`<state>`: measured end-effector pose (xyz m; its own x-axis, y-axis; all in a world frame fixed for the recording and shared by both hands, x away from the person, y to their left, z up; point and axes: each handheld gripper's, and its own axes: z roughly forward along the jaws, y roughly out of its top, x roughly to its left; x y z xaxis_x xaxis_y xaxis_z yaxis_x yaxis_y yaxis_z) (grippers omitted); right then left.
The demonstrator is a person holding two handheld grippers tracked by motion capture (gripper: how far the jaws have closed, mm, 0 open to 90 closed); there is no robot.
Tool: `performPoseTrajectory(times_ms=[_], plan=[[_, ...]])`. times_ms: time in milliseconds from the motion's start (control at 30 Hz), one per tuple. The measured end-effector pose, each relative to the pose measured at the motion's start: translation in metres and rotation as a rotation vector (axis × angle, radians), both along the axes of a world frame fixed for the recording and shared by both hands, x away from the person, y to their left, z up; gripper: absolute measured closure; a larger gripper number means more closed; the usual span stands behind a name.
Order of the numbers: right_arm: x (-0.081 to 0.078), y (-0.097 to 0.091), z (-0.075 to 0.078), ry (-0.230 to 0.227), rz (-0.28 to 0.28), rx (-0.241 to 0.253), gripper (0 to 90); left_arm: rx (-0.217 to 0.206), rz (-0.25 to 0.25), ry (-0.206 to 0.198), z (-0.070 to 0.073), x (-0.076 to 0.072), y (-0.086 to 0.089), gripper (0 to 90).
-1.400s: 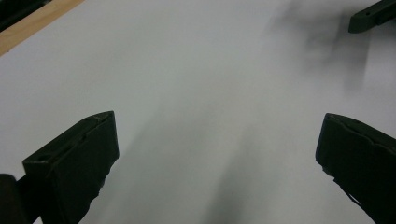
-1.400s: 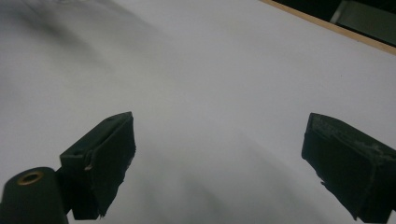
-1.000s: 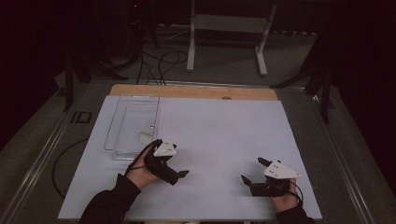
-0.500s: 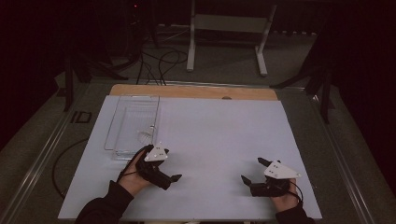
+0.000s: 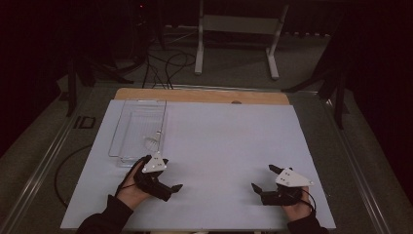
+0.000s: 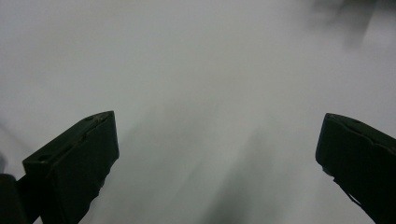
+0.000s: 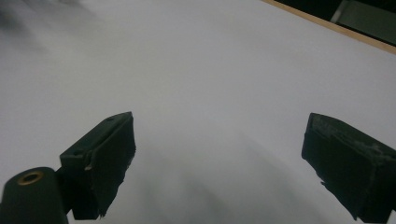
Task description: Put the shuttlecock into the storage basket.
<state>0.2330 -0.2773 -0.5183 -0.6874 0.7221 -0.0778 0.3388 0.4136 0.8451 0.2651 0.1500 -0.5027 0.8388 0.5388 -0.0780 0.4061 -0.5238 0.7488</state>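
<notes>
Counter [image 5: 234, 146]: matt white sheet, smooth, with a bare wood strip [image 5: 204, 95] along the edge far from both hand-held grippers. Clear glossy plastic tray [image 5: 139, 129] just beyond the left hand-held gripper [image 5: 163, 181]. Both, left and right hand-held gripper [image 5: 264, 184]: matt black plastic jaws, scuffed edges; smooth pale grey top plates.

A dim lab or recording studio: a white-topped table [image 5: 219, 146] with a wooden far edge, cables [image 5: 165, 63] trailing over the floor, and a white metal stand [image 5: 238, 29] behind.
</notes>
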Motion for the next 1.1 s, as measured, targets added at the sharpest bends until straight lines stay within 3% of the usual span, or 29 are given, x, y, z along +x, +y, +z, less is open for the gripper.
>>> performPoseTrajectory(times_ms=[167, 967, 1067, 1100], plan=[[0.0, 0.0, 0.0, 0.001, 0.0, 0.001, 9.6, 0.005, 0.053, 0.017, -0.003, -0.002, 0.009, 0.1], [0.0, 0.0, -0.001, -0.006, -0.001, 0.002, 9.6, 0.006, 0.142, 0.029, -0.019, -0.014, 0.035, 0.1], [0.0, 0.0, 0.0, -0.006, 0.001, 0.001, 9.6, 0.001, 0.165, 0.021, -0.02, -0.016, 0.039, 0.1], [0.0, 0.0, 0.0, -0.006, 0.003, -0.001, 9.6, -0.024, 0.178, 0.024, -0.021, -0.017, 0.044, 0.1]])
